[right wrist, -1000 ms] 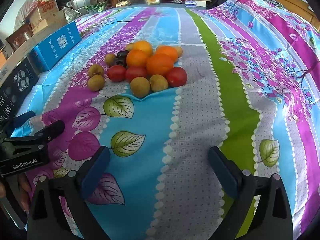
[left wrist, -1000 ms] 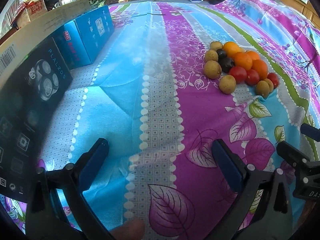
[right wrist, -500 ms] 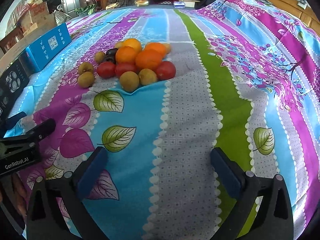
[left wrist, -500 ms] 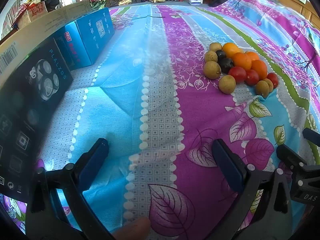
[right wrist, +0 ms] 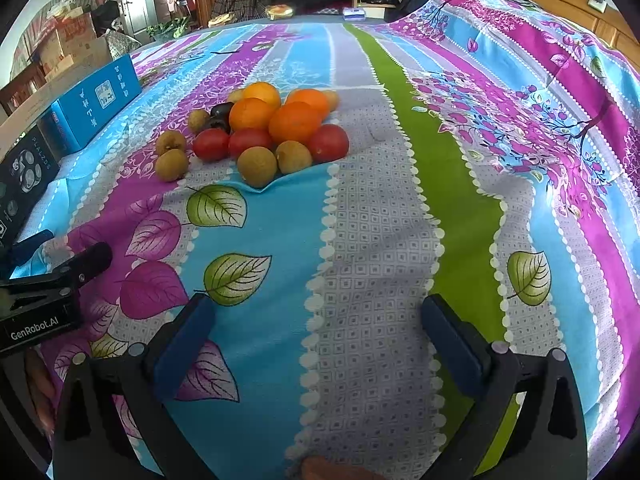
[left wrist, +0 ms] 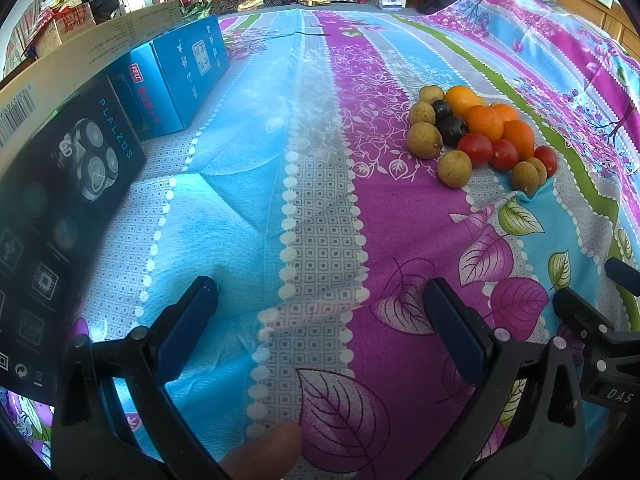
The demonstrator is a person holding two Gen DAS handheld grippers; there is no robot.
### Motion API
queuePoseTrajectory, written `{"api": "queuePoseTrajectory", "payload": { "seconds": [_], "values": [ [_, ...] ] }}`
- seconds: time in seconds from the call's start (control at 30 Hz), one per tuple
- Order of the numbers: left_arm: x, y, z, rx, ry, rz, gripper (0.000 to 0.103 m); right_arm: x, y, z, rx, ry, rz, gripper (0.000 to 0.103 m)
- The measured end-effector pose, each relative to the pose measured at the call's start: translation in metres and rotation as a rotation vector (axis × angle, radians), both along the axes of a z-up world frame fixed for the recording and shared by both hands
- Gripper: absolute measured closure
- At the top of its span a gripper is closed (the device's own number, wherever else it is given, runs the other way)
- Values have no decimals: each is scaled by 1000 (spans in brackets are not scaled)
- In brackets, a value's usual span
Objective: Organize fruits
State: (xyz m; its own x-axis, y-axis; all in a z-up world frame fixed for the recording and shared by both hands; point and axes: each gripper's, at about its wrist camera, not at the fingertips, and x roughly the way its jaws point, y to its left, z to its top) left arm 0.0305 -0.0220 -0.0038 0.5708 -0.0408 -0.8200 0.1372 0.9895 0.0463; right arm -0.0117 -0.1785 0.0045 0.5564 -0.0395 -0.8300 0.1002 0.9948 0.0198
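A cluttered room is seen behind a bed covered by a striped floral sheet in blue, purple, grey and green, on which a pile of small fruit is heaped.

Along the sheet's left edge a long blue cardboard box and a black shaver box are stood side by side. The pile is made up of round oranges, red tomatoes, brown longans and dark plums, all touching one another, well ahead of both tools. The left gripper and the right gripper are held spread wide over bare sheet, with nothing between the blue pads.
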Motion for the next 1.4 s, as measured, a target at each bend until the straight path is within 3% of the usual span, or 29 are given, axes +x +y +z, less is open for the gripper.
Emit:
{"api": "queuePoseTrajectory", "payload": {
  "seconds": [1.4],
  "values": [
    [3,-1,-2,4,1,2,0,0,-2,-3,5,-7,-9,0]
  ]
}}
